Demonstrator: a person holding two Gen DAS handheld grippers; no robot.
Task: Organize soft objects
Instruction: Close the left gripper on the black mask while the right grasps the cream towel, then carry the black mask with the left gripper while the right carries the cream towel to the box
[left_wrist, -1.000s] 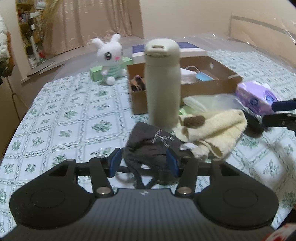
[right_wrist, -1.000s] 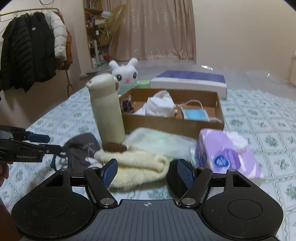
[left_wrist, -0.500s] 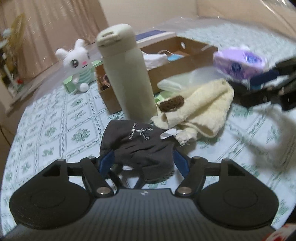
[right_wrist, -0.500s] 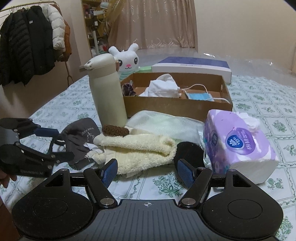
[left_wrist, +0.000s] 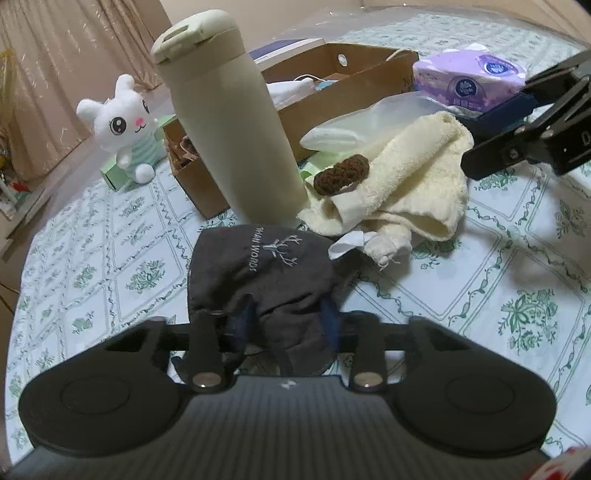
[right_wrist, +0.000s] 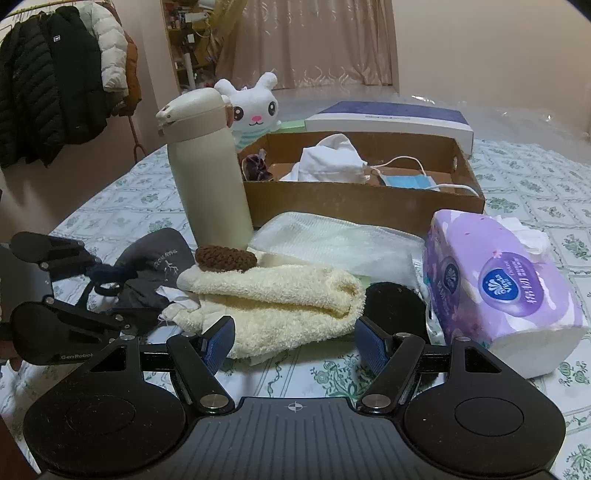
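In front of the tall cream bottle (left_wrist: 229, 122), the left gripper (left_wrist: 288, 321) has just closed its jaws onto the near edge of the dark grey cloth (left_wrist: 258, 269) — the fabric bunches between the pads, so a lift looks ready. The right gripper (right_wrist: 293, 343) hangs wide open and empty over the cream towel (right_wrist: 273, 299), right of the bottle — nothing gripped yet.

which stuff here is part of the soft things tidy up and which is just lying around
Part of the job:
- dark grey cloth, pinched by the left gripper, whose jaws have just been closing
- cream towel, in front of the open right gripper
- cardboard box

Just lying about:
- cream flask
- tissue pack
- bunny plush
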